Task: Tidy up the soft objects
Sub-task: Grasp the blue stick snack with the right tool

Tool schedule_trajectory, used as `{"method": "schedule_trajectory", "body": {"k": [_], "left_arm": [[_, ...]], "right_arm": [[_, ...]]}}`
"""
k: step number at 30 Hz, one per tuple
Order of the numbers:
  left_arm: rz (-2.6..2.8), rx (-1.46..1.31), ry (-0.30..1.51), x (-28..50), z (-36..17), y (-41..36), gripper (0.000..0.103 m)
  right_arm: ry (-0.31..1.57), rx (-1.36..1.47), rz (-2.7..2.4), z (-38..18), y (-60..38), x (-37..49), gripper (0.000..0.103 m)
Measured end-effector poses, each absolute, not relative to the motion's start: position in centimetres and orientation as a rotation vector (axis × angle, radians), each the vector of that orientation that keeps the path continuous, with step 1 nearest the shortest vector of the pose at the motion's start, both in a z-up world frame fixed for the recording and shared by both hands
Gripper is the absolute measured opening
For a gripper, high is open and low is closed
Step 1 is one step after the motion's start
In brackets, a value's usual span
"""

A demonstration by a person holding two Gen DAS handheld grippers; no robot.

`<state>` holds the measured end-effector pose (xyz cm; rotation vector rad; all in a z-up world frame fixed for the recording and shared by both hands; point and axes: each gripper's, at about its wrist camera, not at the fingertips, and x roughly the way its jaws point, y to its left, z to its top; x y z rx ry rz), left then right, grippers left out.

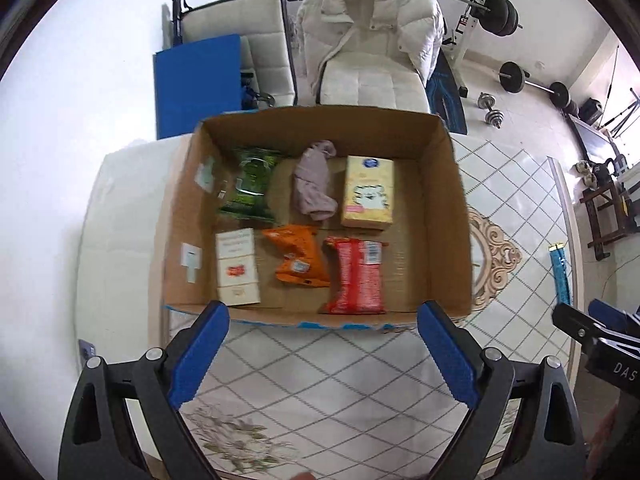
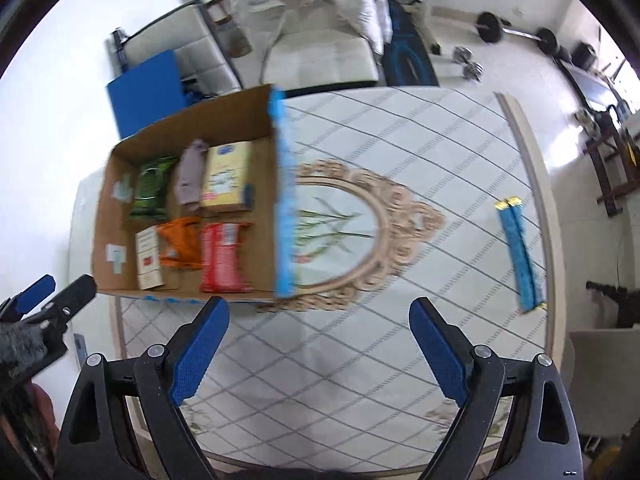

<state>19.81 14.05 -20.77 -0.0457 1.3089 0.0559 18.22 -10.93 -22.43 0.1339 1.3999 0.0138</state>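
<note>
Both grippers held low over the near edge of the table (image 2: pixel 360 380), fingers pointing fwd and slightly down, neither touching anything.

Left gripper (image 1: pixel 323 354): jaws spread wide, nothing btwn them, blue pads (image 1: pixel 199 354) framing the near wall of the cardboard box (image 1: pixel 448 216). It sits square to the box, which fills the view at 12 o'clock. Right gripper (image 2: pixel 319 350): also gaping wide and empty, aimed at the table's oval medallion (image 2: pixel 400 236), w/ the box off at its 10 o'clock. Each gripper's tip shows at the edge of the other's view: the left one at 9 o'clock in the right wrist view, the right one at 3 o'clock in the left wrist view.

Inside box, soft items in two rows. Far row, left to right: green pack (image 1: pixel 250 186), greyish-pink cloth (image 1: pixel 314 184), yellow tissue pack (image 1: pixel 369 192). Near row: white pack (image 1: pixel 237 266), orange pack (image 1: pixel 298 256), red pack (image 1: pixel 358 276), standing close together but details blurry.

One item outside the box: long blue strip-shaped pack (image 2: pixel 520 254) lying flat on the table at the right gripper's 2 o'clock, well apart from the box, near the table's right rim.

Beyond table at 12 o'clock: chair w/ white puffer jacket (image 1: pixel 372 40); barbell (image 1: pixel 532 84) on the floor at 1–2 o'clock.
</note>
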Motion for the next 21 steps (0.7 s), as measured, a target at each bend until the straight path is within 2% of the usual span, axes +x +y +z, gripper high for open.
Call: {"method": "schedule_trajectory", "body": {"k": [10,19,20,21], "left_arm": [[0.131,0.043,1.333,22.6,-26.1,4.1,0.097],[0.175,0.057,1.387,24.3,-29.1,1.5,0.097],[0.175,0.054,1.397,24.4,-29.3,1.5,0.097],[0.177,0.053,1.4,24.4,-29.4,1.5,0.097]], "right_arm": [[1.55,0.192,-0.269,-30.3,-30.0,18.9,0.094],[1.689,0.223,-0.28,-40.7,-36.1,22.2,0.093],[1.701,0.236,-0.294,-41.7,-36.5,22.6,0.091],[1.703,0.253,-0.303,-42.2,-36.8,22.7,0.078]]}}
